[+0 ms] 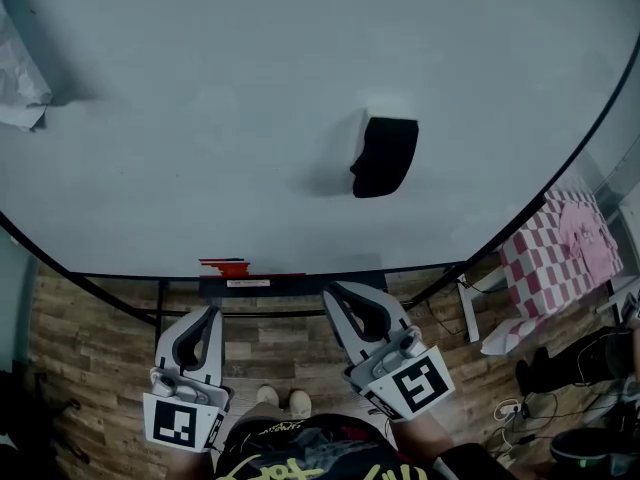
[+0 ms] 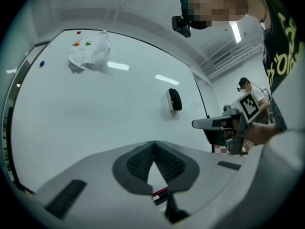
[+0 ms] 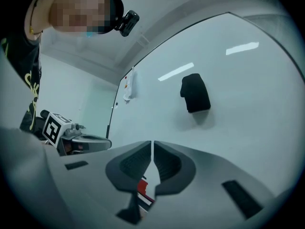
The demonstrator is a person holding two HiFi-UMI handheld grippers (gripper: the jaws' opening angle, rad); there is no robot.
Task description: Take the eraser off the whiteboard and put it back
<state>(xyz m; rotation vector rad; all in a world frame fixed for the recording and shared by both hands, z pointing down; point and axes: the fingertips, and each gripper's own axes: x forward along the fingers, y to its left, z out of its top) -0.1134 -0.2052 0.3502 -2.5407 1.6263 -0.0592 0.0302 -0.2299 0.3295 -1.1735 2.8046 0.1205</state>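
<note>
Whiteboard (image 1: 200,148) fills nearly the whole head view, a broad pale surface in a thin black frame, standing over a wood-plank floor (image 1: 90,338). The black eraser (image 1: 385,156) sticks to the board right of its middle, upright and throwing a soft shadow to its left; both gripper views show it too, alone on plain board, well apart from either gripper.

Both grippers sit low, below the board's bottom edge. The left gripper (image 1: 211,314) points at the board with its jaws closed, the ribbed pads meeting at the tips, and it holds nothing. The right gripper (image 1: 334,294) stands just right of it and nearer the eraser's side. Its jaws are drawn together to a hairline slit and are likewise empty.

Between the grippers and the eraser lie only the board's lower frame and a dark pen tray (image 1: 250,284) with a red item (image 1: 228,265) on it, which shows as a red sliver behind the closed pads in both gripper views.

At the board's upper left a crumpled white sheet (image 1: 20,88) clings to the surface, and the left gripper view shows small coloured magnets (image 2: 82,43) near it. To the right of the board stands something draped in a pink-and-white checked cloth (image 1: 555,253), with cables (image 1: 520,408) on the floor beside it. A second person (image 2: 249,88) stands in the background of the left gripper view. The wearer's pale shoes (image 1: 284,399) show between the grippers.
</note>
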